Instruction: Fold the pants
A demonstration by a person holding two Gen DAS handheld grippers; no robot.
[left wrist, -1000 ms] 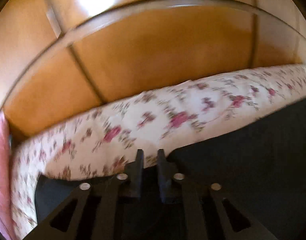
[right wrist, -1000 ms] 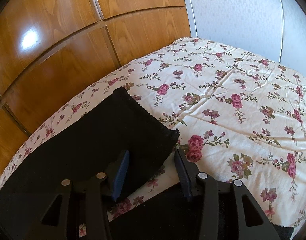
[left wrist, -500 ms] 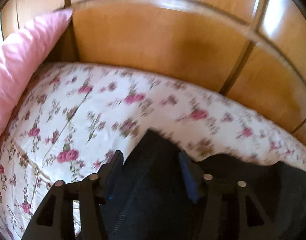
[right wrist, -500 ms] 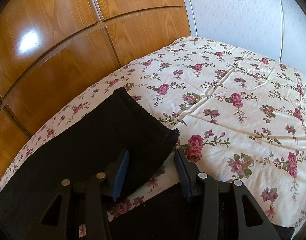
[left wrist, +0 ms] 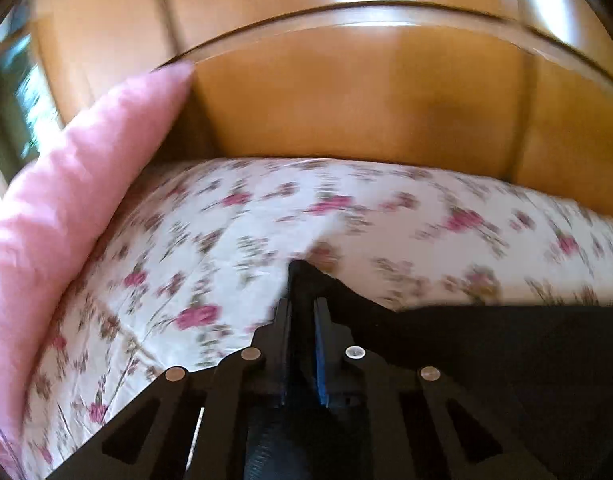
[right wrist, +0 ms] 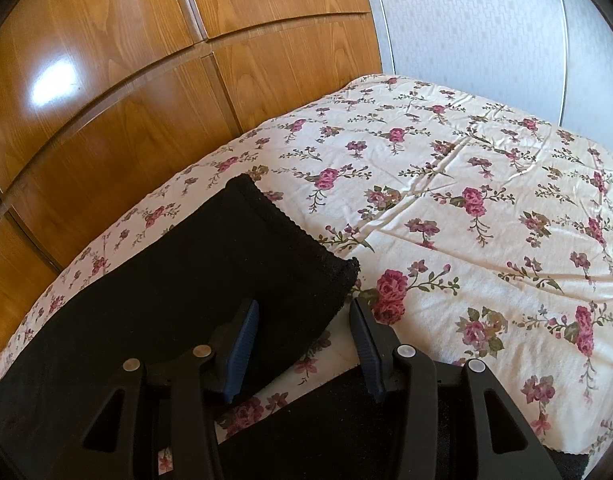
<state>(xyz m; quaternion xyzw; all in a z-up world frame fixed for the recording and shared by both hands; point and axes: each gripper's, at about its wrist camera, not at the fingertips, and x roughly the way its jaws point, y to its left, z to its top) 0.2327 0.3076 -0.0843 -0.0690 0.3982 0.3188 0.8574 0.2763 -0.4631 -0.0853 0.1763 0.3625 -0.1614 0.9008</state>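
The black pants (right wrist: 194,296) lie on a floral bedsheet (right wrist: 466,184). In the right wrist view one leg runs from lower left up to its hem, and a second black leg (right wrist: 346,424) lies at the bottom. My right gripper (right wrist: 304,316) is open and hovers over the near corner of the upper leg's hem, holding nothing. In the left wrist view my left gripper (left wrist: 302,308) is shut on a corner of the black pants (left wrist: 486,344), which trail off to the right over the sheet (left wrist: 266,216).
A wooden wardrobe wall (right wrist: 106,92) runs along the far side of the bed, also in the left wrist view (left wrist: 366,92). A pink pillow (left wrist: 66,200) stands at the left. A grey wall (right wrist: 486,28) is behind the bed's far end.
My left gripper, open over the pants half a second ago, has shut on a corner of the fabric, and its view has shifted. The right gripper has not moved.
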